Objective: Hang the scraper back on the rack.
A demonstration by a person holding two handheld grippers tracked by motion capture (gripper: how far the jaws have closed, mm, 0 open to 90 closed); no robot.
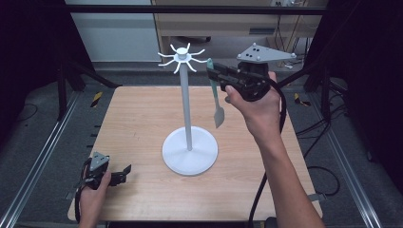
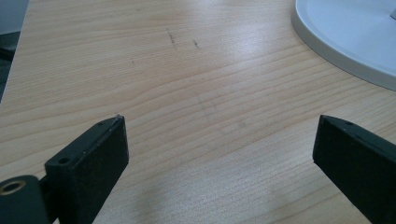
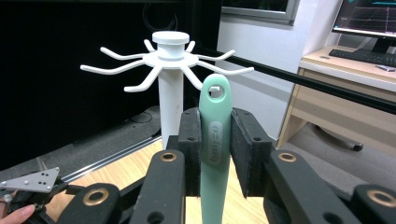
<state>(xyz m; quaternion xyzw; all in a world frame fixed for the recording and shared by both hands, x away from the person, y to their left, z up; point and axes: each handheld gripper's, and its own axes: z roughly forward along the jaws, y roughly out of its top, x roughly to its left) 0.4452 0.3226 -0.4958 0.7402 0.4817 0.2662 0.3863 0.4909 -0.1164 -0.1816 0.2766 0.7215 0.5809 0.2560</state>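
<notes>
A white stand (image 1: pixel 186 107) with a round base (image 1: pixel 190 152) and several hooks (image 1: pixel 183 56) at its top rises from the middle of the wooden table (image 1: pixel 142 118). My right gripper (image 1: pixel 212 73) is raised beside the hooks and is shut on the handle of a pale green spatula (image 1: pixel 216 97), whose grey blade hangs down. In the right gripper view the spatula's handle (image 3: pixel 215 140) stands upright between the jaws, its hanging hole just in front of a hook (image 3: pixel 224 74). My left gripper (image 1: pixel 124 172) rests low at the table's front left, open, over bare wood (image 2: pixel 219 116).
The stand's base rim (image 2: pixel 345 51) lies just ahead and to the right of the left gripper. Black frame bars surround the table. A desk (image 3: pixel 355 93) with a keyboard and monitor stands beyond the table's far side.
</notes>
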